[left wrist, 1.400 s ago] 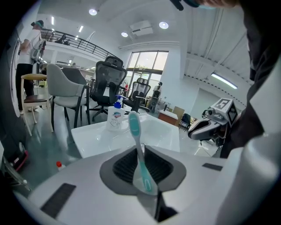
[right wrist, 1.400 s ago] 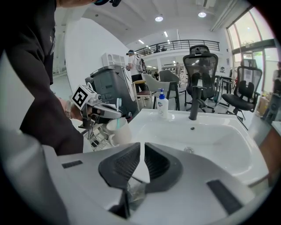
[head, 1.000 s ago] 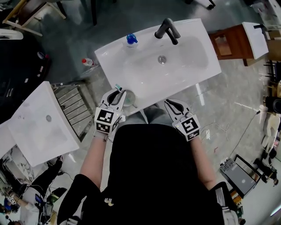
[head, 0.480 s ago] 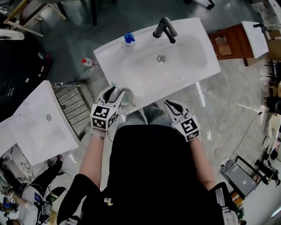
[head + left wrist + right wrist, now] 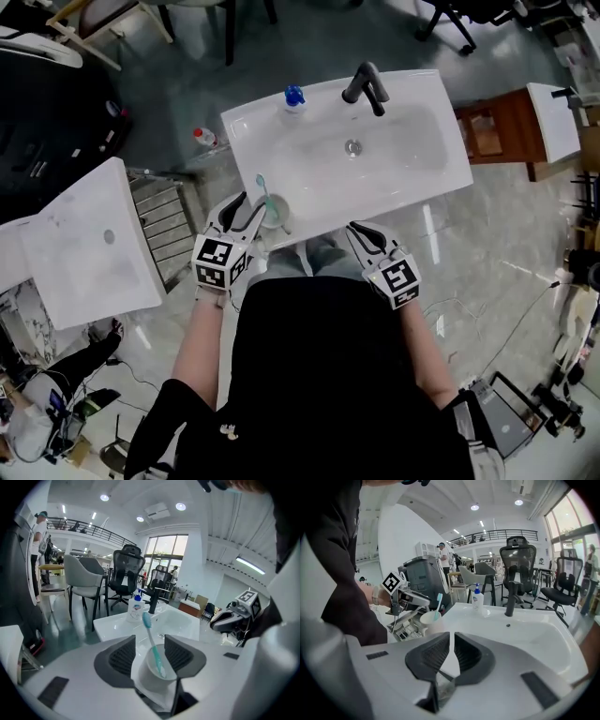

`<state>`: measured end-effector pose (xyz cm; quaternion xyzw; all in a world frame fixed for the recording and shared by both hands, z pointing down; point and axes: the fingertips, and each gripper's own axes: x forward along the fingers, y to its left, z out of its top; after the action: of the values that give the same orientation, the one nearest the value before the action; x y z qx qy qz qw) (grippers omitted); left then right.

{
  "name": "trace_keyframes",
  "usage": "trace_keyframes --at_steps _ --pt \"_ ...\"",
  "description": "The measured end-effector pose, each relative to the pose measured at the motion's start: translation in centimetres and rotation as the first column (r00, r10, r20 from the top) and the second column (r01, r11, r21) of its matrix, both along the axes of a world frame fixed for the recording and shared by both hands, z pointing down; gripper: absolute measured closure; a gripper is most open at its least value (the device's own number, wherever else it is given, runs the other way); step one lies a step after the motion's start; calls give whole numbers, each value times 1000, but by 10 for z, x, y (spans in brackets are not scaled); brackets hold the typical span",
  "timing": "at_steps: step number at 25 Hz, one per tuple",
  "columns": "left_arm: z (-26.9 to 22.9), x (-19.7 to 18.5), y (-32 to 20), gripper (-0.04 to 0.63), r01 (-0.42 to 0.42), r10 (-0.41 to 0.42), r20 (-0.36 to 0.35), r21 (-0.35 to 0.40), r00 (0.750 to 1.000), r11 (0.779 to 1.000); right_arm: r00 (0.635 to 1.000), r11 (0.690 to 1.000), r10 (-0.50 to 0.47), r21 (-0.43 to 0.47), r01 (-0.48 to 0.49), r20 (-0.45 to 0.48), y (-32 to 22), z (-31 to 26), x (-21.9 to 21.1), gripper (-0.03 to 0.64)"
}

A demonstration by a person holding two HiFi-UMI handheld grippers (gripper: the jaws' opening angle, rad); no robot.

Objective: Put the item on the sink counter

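A white cup (image 5: 275, 214) with a teal toothbrush (image 5: 262, 190) in it stands on the near left corner of the white sink counter (image 5: 375, 183). My left gripper (image 5: 251, 202) is open around it. Its jaws have just been opening, and in the left gripper view the cup (image 5: 159, 665) sits low between the spread pads (image 5: 123, 656), apart from them. My right gripper (image 5: 359, 230) hovers shut and empty at the counter's front edge, right of the cup. The right gripper view looks past its closed jaws (image 5: 452, 641) to the cup (image 5: 427, 618) and the left gripper (image 5: 412, 599).
A black faucet (image 5: 367, 84) and a soap bottle (image 5: 294, 97) with a blue cap stand at the basin's back. A second white basin (image 5: 84, 244) and a metal rack (image 5: 173, 234) lie left, a wooden cabinet (image 5: 492, 131) right. Chairs stand beyond the sink.
The left jaws have spread apart and let go of the cup, which now stands on the counter corner. The left gripper has drawn back a little. The right gripper has hardly moved.
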<state>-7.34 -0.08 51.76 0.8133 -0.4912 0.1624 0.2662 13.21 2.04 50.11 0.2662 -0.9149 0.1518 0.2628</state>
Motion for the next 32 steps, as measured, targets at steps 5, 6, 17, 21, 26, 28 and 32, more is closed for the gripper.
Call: trace_keyframes --at_steps 5,6,17,21,26,28,32 --pt "-39 -8 15 408 89 -89 -4 69 996 994 995 994 -96 61 94 38 -6 -26 -23 568" --pt "-47 -10 19 408 109 -109 -7 82 994 991 992 991 -118 76 114 44 -8 -32 -29 568" --pt "-119 -33 57 511 281 -293 17 242 956 929 933 937 -324 191 294 155 -11 -93 -94 568" --pt "-142 -39 71 557 322 -343 21 295 939 900 910 922 -365 212 324 198 -7 -109 -111 568" --pt "-167 -36 80 572 341 -360 -6 330 933 880 875 887 -437 263 381 207 -3 -136 -134 569" --pt "-174 -36 83 572 348 -368 -11 346 930 871 867 885 -445 259 388 225 -1 -141 -142 568" --pt "-186 -38 88 574 380 -382 -68 356 922 854 871 896 -427 242 372 243 -3 -146 -151 568"
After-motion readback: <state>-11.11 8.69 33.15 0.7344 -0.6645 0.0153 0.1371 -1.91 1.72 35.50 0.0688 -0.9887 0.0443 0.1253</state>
